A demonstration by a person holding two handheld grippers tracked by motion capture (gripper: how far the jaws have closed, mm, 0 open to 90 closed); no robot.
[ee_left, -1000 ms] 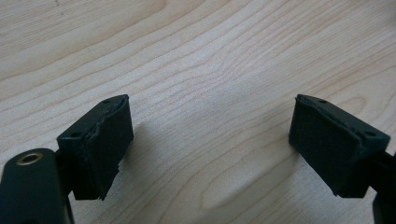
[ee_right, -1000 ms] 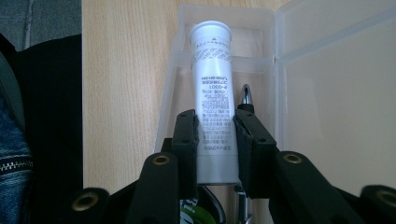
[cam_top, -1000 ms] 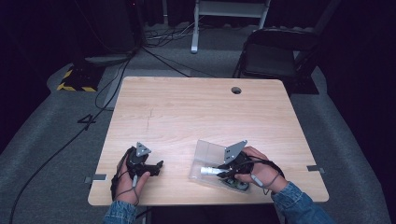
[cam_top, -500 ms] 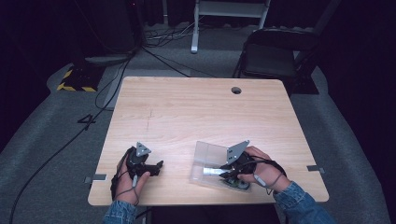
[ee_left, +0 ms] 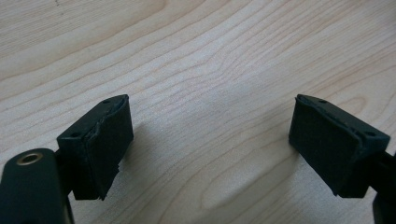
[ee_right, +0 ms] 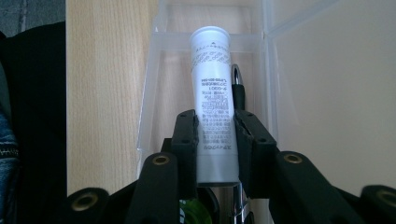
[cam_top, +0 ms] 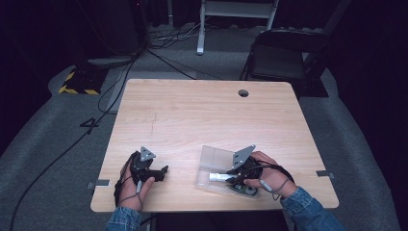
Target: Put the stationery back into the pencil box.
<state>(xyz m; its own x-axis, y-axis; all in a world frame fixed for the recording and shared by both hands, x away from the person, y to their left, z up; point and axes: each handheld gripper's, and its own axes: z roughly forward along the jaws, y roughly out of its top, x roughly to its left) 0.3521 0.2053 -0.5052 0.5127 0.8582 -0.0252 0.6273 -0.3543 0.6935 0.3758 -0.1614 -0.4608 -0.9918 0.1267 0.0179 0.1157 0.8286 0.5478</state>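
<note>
- White tube (ee_right: 212, 93): a slim plastic cylinder with a flat cap and printed text, held lengthwise over the near compartment of a clear plastic box (ee_right: 299, 93), close to the table's near edge. It is probably light and stiff; its smooth round wall may roll or slip between flat pads, so a hold across the mid-body, as here, looks the safest.
- Right gripper (ee_right: 215, 140): jaws clamped on the tube's lower half, one pad on each side; from the high view it (cam_top: 230, 177) lies over the box's near end, tube (cam_top: 217, 177) pointing toward the table's left.
- Clear plastic box, high view (cam_top: 214, 159): shallow, translucent, lid lying open flat beside the tray. Inside, just beside the tube, lies a dark pen-like item with a metal tip (ee_right: 236, 84); a green object (ee_right: 194, 210) shows near the jaw bases, too hidden to name.
- Left gripper (cam_top: 153, 173): jaws well apart, nothing between the pads (ee_left: 109, 140); it rests low over bare wood, apart from the box.
- Wooden table (cam_top: 202, 115): pale, grained, with a cable hole (cam_top: 243, 93) at the far side.
</note>
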